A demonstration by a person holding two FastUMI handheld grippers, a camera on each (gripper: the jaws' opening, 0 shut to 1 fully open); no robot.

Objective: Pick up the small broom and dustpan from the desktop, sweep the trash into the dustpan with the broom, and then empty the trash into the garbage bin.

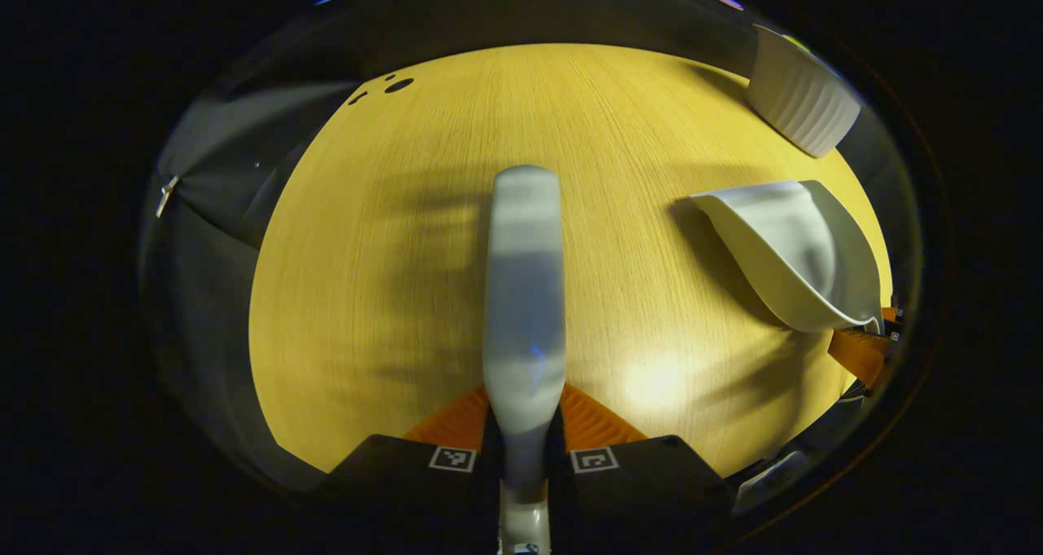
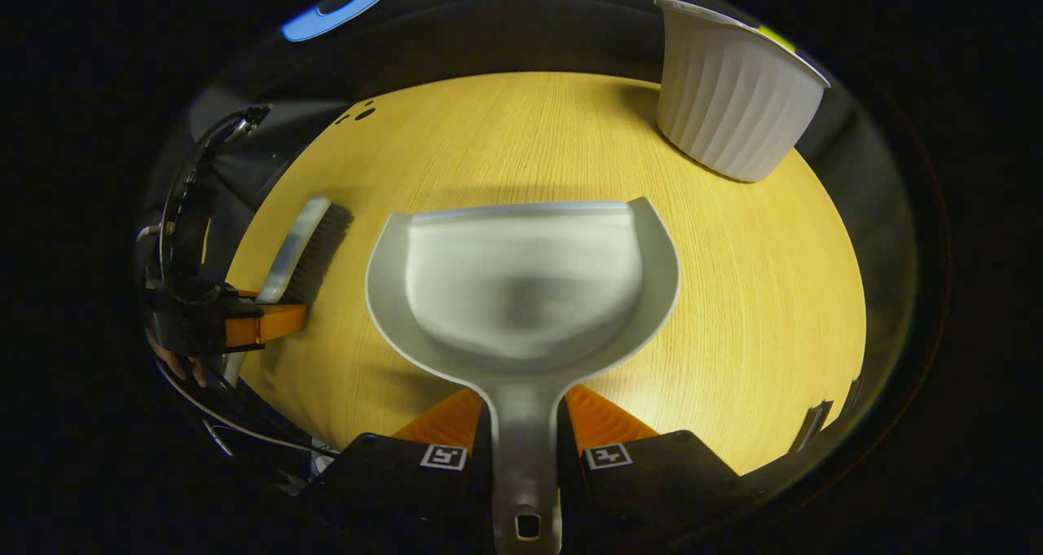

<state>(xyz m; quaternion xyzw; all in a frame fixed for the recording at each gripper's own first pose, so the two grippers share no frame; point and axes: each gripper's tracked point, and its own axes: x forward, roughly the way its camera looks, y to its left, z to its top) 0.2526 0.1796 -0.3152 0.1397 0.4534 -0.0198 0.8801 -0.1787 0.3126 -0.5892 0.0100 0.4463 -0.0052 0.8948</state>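
In the left gripper view my left gripper [image 1: 523,425] is shut on the handle of the small grey broom [image 1: 524,294], which points straight ahead over the wooden desktop [image 1: 391,294]. The grey dustpan [image 1: 786,249] hangs to its right, held at its far end by the other gripper. In the right gripper view my right gripper [image 2: 525,425] is shut on the dustpan's handle, and the dustpan [image 2: 521,290] is tipped up with its empty pan facing me. The broom [image 2: 305,249] and the left gripper [image 2: 261,323] holding it are at the left. A white ribbed garbage bin [image 2: 733,99] stands at the back right.
The bin [image 1: 803,103] also sits at the desktop's far right corner in the left gripper view. Small dark holes [image 1: 395,86] mark the desktop's far left. The desk edges drop off to dark floor on the left and at the back.
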